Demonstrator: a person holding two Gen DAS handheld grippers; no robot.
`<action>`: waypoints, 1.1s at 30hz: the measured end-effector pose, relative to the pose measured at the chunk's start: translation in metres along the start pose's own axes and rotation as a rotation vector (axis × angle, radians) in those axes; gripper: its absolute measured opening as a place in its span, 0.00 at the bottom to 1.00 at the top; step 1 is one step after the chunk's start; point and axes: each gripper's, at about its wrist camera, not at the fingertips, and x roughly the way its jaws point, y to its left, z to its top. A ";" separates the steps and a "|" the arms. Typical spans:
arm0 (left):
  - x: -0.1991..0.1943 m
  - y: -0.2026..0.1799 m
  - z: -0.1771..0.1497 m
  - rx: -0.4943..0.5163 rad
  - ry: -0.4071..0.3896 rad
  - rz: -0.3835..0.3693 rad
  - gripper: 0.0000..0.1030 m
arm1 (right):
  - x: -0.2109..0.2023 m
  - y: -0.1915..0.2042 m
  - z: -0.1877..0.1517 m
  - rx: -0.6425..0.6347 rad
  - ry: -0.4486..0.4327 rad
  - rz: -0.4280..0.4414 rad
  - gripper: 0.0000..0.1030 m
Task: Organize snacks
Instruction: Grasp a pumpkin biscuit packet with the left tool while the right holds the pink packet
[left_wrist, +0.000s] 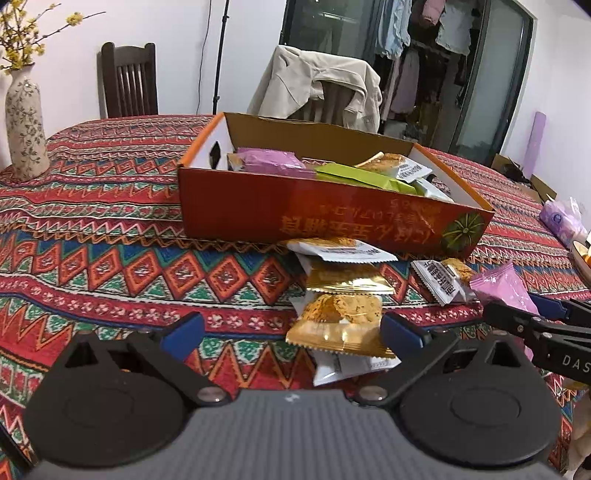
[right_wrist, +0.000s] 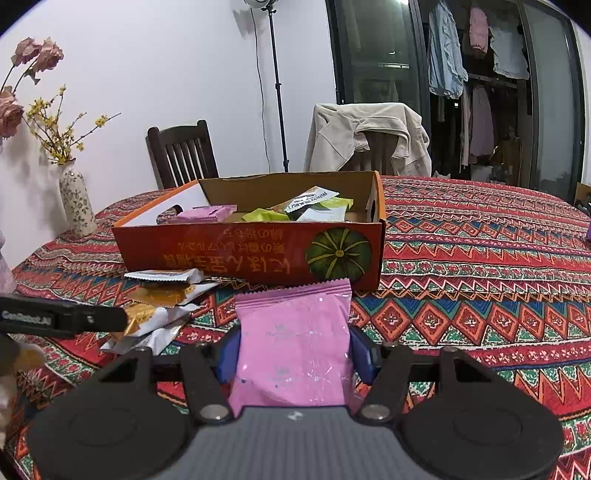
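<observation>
On the patterned tablecloth (right_wrist: 480, 258), the open orange box (right_wrist: 251, 254) sits mid-table, already holding several snacks. The right gripper (right_wrist: 293, 354) is clamped on a pink packet (right_wrist: 293, 332), pads pressing its two sides, long axis pointing straight at the box's near wall just ahead. The left gripper (left_wrist: 291, 332) hangs released, fingers spread around the nearest gold packet (left_wrist: 341, 321) in the loose pile before the box. The right hand looks likelier to deliver first.
</observation>
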 end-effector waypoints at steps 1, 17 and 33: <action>0.002 -0.002 0.001 0.002 0.001 -0.005 1.00 | 0.000 0.000 0.000 0.002 -0.001 0.002 0.58; 0.030 -0.030 0.010 0.015 0.063 -0.027 0.99 | -0.002 -0.003 -0.002 0.014 -0.004 0.016 0.58; 0.003 -0.008 0.002 -0.051 0.027 -0.075 0.56 | -0.007 0.004 -0.005 0.006 -0.009 0.020 0.58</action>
